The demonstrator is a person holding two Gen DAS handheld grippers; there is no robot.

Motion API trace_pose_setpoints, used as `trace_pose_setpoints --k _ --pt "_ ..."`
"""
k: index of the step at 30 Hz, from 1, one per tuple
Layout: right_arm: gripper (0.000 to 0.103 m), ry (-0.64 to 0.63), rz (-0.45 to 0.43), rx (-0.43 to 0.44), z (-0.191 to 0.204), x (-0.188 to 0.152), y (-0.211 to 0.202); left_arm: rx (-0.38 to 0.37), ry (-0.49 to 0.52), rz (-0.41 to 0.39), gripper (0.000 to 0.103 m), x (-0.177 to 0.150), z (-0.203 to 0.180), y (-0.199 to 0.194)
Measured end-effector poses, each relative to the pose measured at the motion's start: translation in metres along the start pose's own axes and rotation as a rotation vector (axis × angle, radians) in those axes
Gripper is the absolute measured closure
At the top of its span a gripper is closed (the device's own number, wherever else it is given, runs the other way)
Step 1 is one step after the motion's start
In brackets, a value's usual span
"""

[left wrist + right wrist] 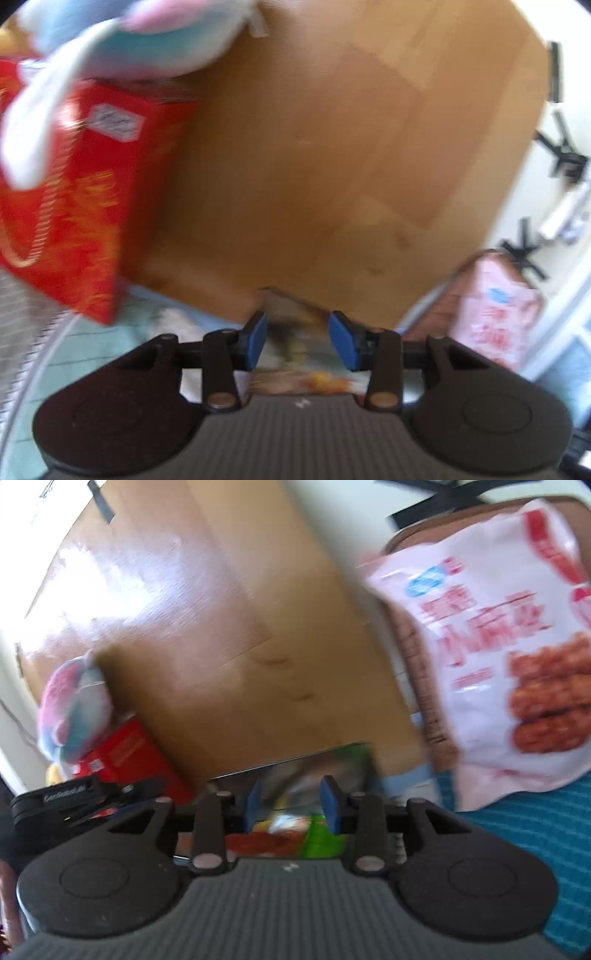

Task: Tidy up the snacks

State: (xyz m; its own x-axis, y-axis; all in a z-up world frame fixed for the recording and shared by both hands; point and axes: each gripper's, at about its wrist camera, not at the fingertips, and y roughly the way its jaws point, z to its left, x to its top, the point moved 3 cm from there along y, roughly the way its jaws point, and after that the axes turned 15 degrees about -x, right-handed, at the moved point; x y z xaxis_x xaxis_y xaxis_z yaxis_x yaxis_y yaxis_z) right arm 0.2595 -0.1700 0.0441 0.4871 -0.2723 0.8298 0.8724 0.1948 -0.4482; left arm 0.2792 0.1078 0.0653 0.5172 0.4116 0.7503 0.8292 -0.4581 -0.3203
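My left gripper points at a big cardboard box. A colourful snack packet fills the gap between its blue pads, which seem to press on it. In the right wrist view my right gripper stands open, and a green and red snack packet leans on the cardboard box just behind its pads. I cannot tell whether both views show the same packet. A pink snack bag stands to the right, also small at the right edge as the pink bag. The frames are blurred.
A red box stands left of the cardboard box with a pastel plush toy on top, seen again as red box and toy. The left gripper's black housing shows at the left. Teal striped cloth lies underneath.
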Motion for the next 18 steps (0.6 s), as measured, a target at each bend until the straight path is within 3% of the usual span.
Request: trace_pose_setpoints --k 2,5,6,12,15,18 --pt "0.064 0.024 0.018 -0.010 -0.012 -0.008 0.000 0.040 -0.024 0.034 0.064 -0.006 0.011 0.005" --pt "0.064 0.036 0.082 -0.004 -0.017 -0.019 0.006 0.037 -0.061 0.102 0.064 -0.021 0.018 0.015" --pt "0.064 0.055 0.083 0.009 -0.016 -0.021 0.006 0.026 -0.067 0.111 0.058 -0.026 0.016 0.018" --pt "0.064 0.049 0.086 -0.002 -0.016 -0.017 0.004 0.022 -0.054 0.112 0.051 -0.041 -0.003 0.011" --pt "0.063 0.042 0.053 -0.019 -0.020 -0.017 -0.018 -0.026 -0.077 0.109 0.047 -0.046 -0.003 -0.010" --pt "0.063 0.010 0.064 0.052 -0.025 -0.025 -0.048 -0.041 -0.085 0.077 0.047 -0.050 0.000 -0.056"
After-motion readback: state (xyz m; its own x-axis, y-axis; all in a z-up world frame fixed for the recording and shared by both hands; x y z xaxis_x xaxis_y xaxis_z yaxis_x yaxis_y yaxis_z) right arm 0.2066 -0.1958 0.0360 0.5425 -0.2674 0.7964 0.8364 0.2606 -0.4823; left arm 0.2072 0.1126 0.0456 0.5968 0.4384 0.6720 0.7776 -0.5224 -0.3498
